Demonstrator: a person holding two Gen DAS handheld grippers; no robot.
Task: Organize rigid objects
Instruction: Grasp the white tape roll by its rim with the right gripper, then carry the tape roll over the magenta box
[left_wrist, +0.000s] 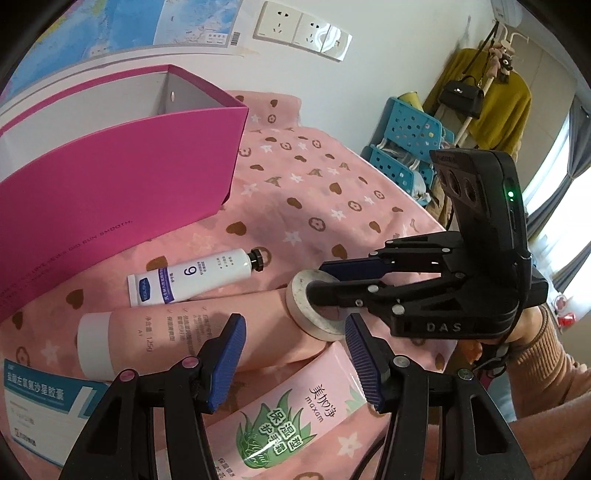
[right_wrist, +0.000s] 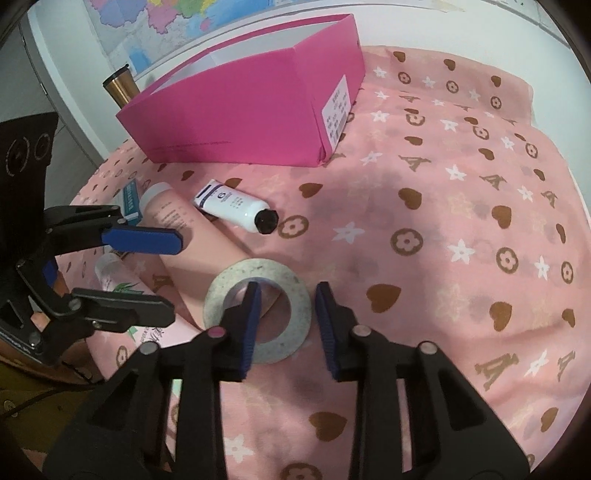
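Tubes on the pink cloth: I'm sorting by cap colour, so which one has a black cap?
The small white tube nearest the pink box; the two larger pink tubes show none.

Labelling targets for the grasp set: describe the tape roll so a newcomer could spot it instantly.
Start at the open magenta box on the pink patterned cloth. In front of it lies a cluster of tubes, and the tape roll lies flat at the cluster's edge, the right gripper straddling its rim. It is the only ring there: pale, speckled, with an open centre.
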